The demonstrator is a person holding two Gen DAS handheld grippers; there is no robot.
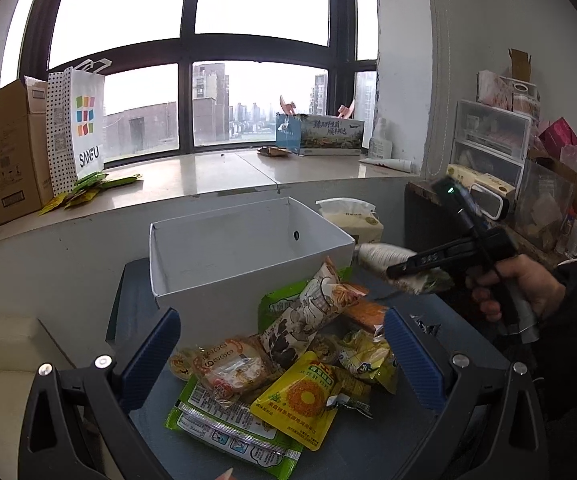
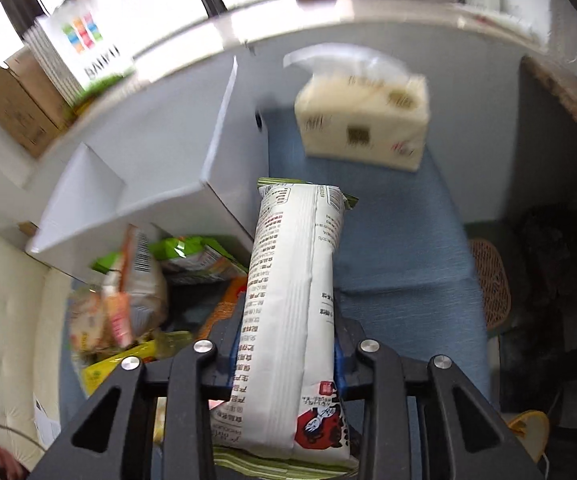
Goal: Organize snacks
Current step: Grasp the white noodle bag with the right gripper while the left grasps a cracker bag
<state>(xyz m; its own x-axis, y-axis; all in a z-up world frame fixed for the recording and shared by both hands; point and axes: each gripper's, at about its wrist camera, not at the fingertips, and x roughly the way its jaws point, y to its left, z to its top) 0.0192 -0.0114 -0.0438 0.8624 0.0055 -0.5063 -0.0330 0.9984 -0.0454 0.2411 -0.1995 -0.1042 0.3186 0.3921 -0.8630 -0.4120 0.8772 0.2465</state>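
- Right wrist view: the right tongs (image 2: 288, 344) were clamped on a long white snack packet (image 2: 294, 300), which ran forward between the blue pads (image 2: 338, 356) and stuck out past them.
- The packet had a centre seam, columns of small dark print, green crimped ends and a red-and-black cartoon figure near the tongs.
- It was held above the blue worktop (image 2: 400, 248), just right of the white box (image 2: 168, 184), with a pale tissue pack (image 2: 362, 120) further ahead.
- Left wrist view: the left tongs (image 1: 284, 356) stood wide apart, gripping nothing, over a heap of snacks (image 1: 280, 360) on the worktop.
- The heap included a yellow packet (image 1: 300, 396), a green-edged packet (image 1: 228, 428) and a tan illustrated packet (image 1: 308, 312), all in front of the open white box.
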